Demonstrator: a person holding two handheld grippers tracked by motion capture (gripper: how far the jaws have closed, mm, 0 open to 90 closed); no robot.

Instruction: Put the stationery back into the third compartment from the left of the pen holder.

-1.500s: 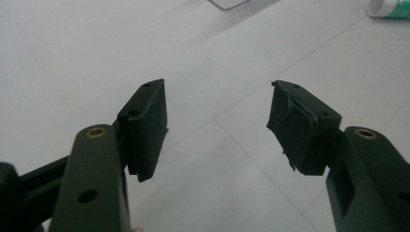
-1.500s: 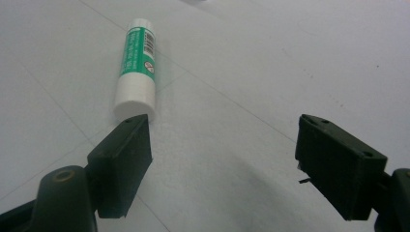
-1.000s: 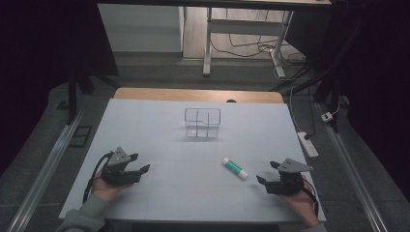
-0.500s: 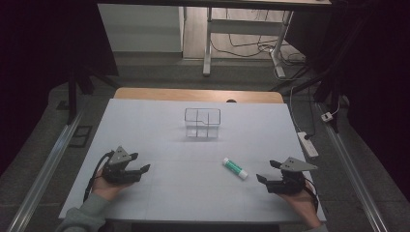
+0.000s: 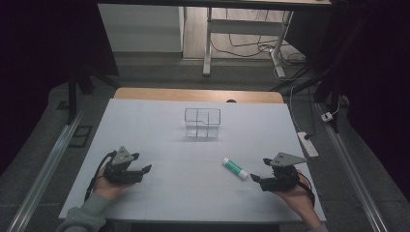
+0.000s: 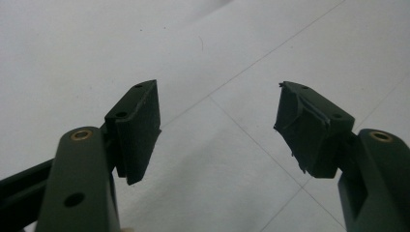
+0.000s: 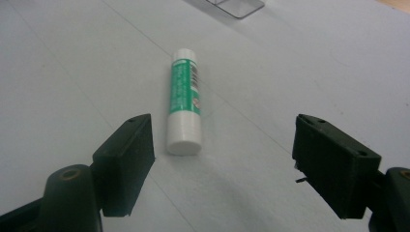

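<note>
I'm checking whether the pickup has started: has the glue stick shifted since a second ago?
No. The glue stick lies where it did, same gap and angle to the clear divided box.

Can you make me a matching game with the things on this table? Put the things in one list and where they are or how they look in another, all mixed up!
Things
1. green and white glue stick
2. clear plastic box with compartments
3. left black two-jaw gripper
4. right black two-jaw gripper

Places and states
A. stands upright near the far middle of the white table
B. open, pointing at the glue stick close in front of it
C. lies flat on its side
D. open over bare table, nothing between its jaws

Pairs: 1-C, 2-A, 3-D, 4-B
</note>
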